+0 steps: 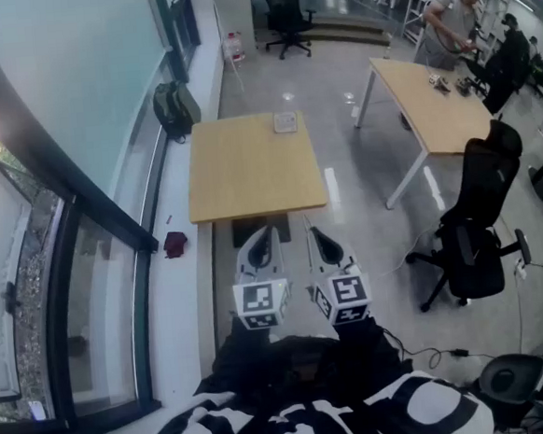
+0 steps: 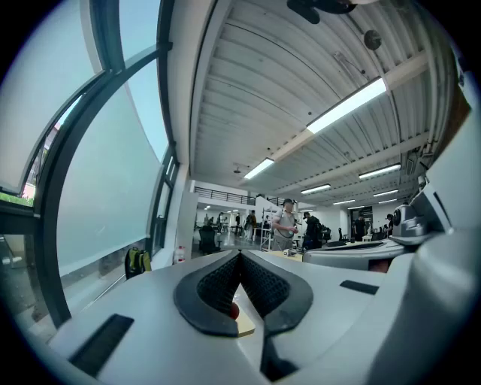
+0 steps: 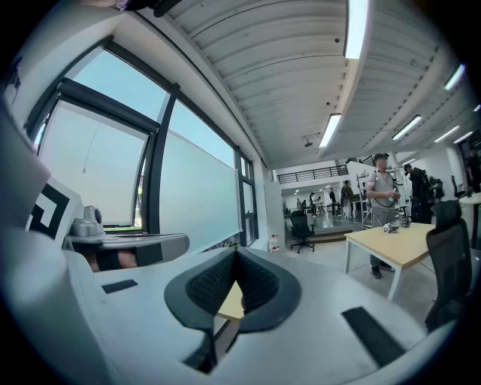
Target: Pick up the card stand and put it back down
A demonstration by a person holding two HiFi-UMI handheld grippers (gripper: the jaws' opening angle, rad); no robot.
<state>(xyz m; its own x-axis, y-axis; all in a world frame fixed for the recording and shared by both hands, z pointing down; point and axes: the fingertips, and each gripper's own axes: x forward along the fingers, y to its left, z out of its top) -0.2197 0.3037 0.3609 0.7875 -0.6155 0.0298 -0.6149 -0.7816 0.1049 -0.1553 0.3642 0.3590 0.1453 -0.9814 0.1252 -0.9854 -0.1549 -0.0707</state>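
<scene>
Card stand [image 1: 286, 121] far across table [image 1: 249, 171]: looks small, probably light and stiff, calls for pinching opposite edges; left gripper [image 1: 263, 233] and right gripper [image 1: 314, 232] fully closed, holding nothing.

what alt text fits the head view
The left gripper and right gripper, both shut, hover side by side short of a small table with the card stand at its far edge. A chair stands to the right.

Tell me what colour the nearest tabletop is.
Light tan wood; the tabletop shows best in the head view.
</scene>
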